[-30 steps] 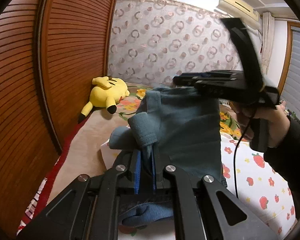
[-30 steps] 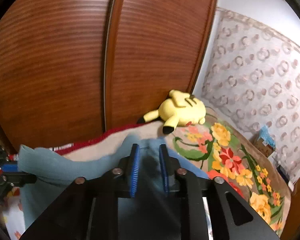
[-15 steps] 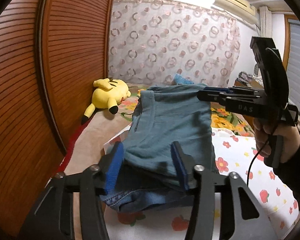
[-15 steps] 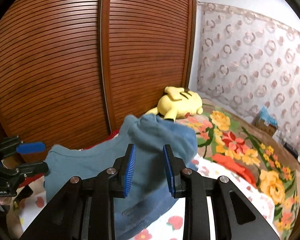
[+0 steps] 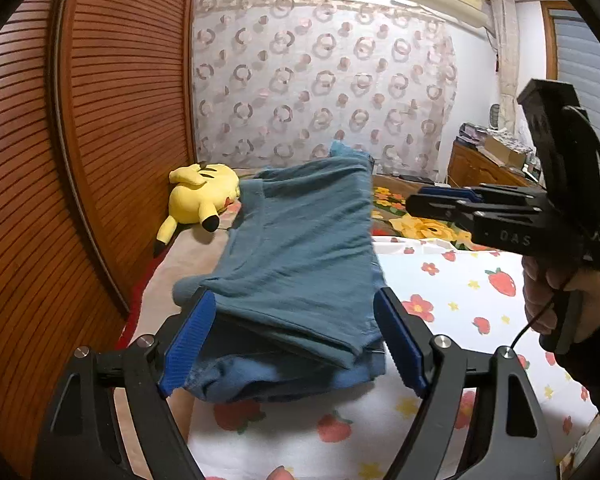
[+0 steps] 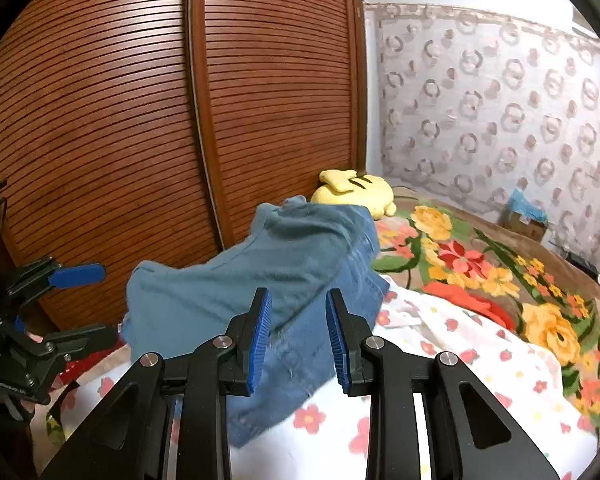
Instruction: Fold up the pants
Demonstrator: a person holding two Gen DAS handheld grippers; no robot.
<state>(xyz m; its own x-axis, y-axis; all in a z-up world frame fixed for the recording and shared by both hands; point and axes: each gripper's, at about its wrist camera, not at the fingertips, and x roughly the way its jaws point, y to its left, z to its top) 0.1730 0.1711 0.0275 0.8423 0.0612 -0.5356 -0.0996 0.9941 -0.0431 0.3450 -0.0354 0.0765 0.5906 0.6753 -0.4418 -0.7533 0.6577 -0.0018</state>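
pants [image 5: 300,264] beyond spread jaws — seemingly untouched

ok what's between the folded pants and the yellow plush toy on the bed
In the left wrist view, only bare tan blanket lies between the pants and the yellow plush toy. In the right wrist view the pants hide that stretch.

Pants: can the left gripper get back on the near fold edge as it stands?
Probably yes. The left gripper is open with its jaws on either side of the pants' near edge, nothing between. The right gripper is off to the side, open and clear.
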